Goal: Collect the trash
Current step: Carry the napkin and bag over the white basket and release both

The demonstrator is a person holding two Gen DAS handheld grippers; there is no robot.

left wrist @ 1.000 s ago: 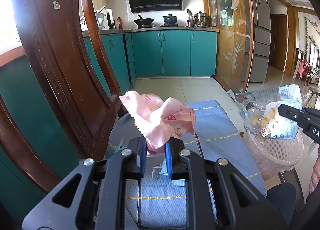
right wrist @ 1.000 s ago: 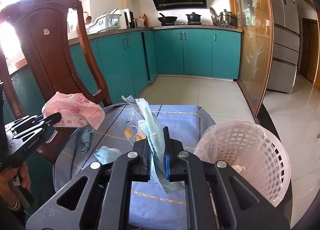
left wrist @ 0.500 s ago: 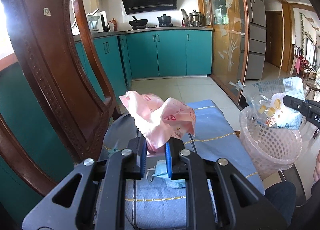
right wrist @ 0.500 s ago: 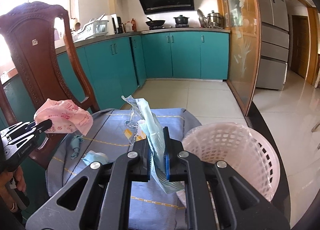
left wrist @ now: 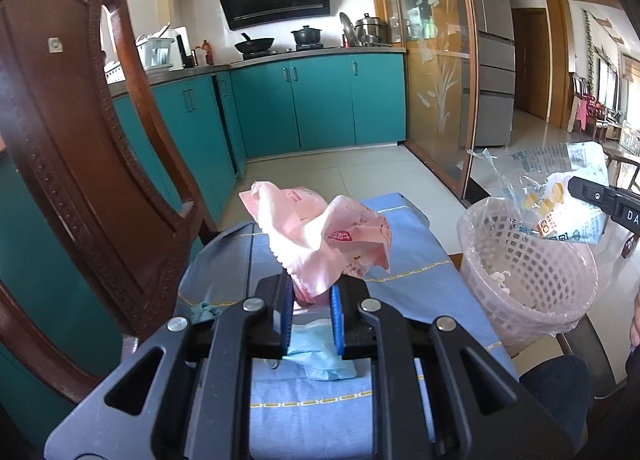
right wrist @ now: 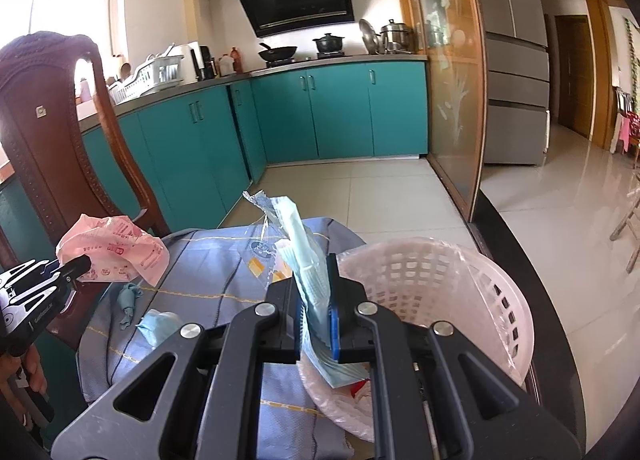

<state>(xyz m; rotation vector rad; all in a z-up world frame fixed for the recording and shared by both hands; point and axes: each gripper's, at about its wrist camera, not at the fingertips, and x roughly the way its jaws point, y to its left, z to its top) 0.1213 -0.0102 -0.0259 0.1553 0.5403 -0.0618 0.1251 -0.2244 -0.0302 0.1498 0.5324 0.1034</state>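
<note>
Clearing the table: both hand-held grippers carry trash toward the bin at this moment.

Left tongs: the left gripper (left wrist: 310, 294) has its blue pads pinched narrow on a crumpled pink plastic wrapper with red print (left wrist: 320, 236), held up above the blue-grey quilted cloth with gold stitching (left wrist: 404, 244) that covers the table.

Right tongs: the right gripper (right wrist: 316, 318) is clamped tight on a clear plastic package holding pale blue folded material (right wrist: 304, 256), which hangs right at the near rim of the bin, its lower end just inside.

Bin: a round white plastic lattice basket lined with a thin clear bag (right wrist: 472, 300) stands at the table's right edge; a few scraps, one with red on it, already lie at the bottom.

Done: some trash binned, by the look of it; two pieces lifted and on their way.

Left to do: dropping both pieces in, then, likely, the light blue face mask (right wrist: 158, 326) and the small twisted teal scrap (right wrist: 128, 300) lying on the cloth near the carved dark wooden chair (right wrist: 44, 132).

Writing: the pink wrapper bears red printed characters and a small red logo, too crumpled to read. The clear package shows blue print and yellow patches, unreadable. The other gripper's side, seen from the left camera, shows the white letters "DA" at the frame edge.
</note>
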